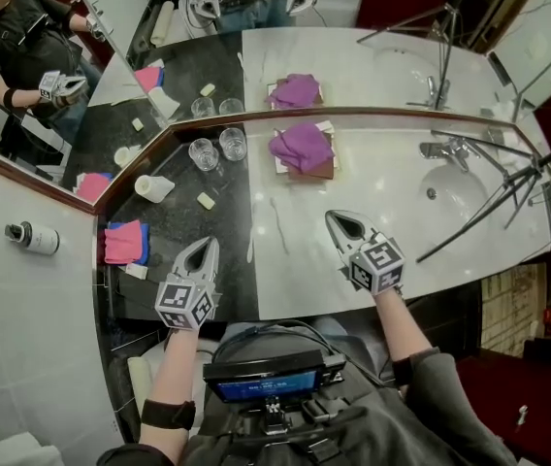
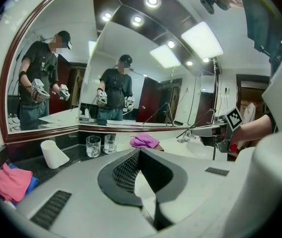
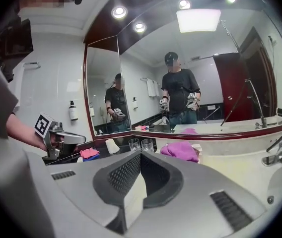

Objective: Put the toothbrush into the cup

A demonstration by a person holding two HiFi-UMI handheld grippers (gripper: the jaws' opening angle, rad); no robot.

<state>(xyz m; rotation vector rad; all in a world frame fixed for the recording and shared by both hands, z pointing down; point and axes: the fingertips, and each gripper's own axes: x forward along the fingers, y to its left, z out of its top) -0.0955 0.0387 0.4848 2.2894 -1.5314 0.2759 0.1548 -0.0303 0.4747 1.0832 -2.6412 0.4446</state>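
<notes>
A small screen unit (image 1: pixel 264 377) strapped at my chest fills the bottom centre. Just above it, my left gripper (image 1: pixel 203 250) and right gripper (image 1: pixel 340 223) hover over the near edge of the counter (image 1: pixel 382 178). Both have their jaws pressed together on nothing, so I judge no pickup has begun. Between them, nearer the left one, a thin pale stick, seemingly the toothbrush (image 1: pixel 249 249), lies flat. Farther up and left, a white cup (image 1: pixel 154 188) lies on its side. Two glasses (image 1: pixel 203 153) stand upright by the mirror, mouths up, ready to receive it.
</notes>
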